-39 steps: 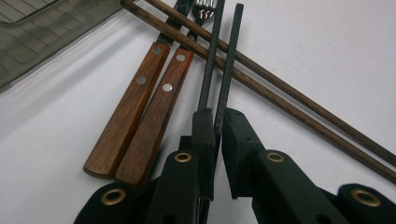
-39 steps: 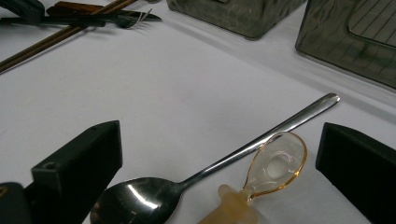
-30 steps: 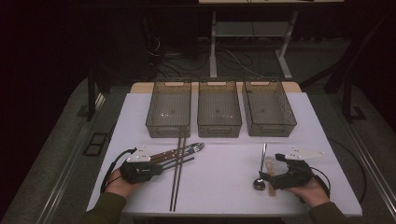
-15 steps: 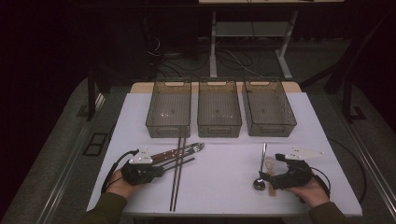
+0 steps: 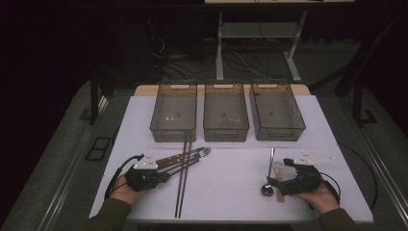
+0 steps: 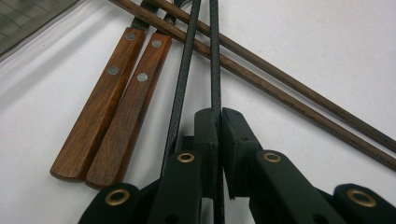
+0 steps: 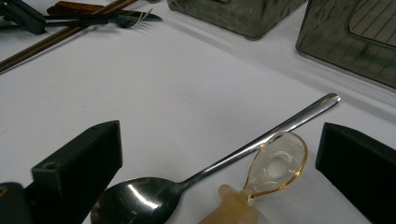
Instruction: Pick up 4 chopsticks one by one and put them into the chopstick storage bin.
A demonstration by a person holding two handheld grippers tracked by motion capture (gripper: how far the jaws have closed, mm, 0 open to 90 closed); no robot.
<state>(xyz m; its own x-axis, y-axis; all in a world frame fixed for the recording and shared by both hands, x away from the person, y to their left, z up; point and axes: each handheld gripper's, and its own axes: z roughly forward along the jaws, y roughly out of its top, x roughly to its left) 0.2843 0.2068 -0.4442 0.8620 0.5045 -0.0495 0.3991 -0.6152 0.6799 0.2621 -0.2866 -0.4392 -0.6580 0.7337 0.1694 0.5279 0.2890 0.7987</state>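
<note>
My left gripper [image 5: 166, 175] lies at the front left of the white table [image 5: 226, 197]. Its jaws have just been closing and are shut on a thin black chopstick [image 6: 214, 60]. A second black chopstick [image 6: 184, 70] runs just left of the jaws, outside them. Two wooden-handled utensils [image 6: 112, 102] lie beside it, and two brown chopsticks [image 6: 289, 88] cross underneath. At the front right my right gripper [image 7: 224, 154] stands open. Its wide-apart jaws flank a metal spoon [image 7: 261, 140] and a clear amber spoon [image 7: 278, 165] and touch neither.
Three see-through bins [image 5: 173, 134], [image 5: 226, 132], [image 5: 279, 132] stand in a row across the back of the table. The brown chopsticks [image 5: 182, 187] reach toward the front edge. Bare tabletop lies between the two hands. Dark floor surrounds the table.
</note>
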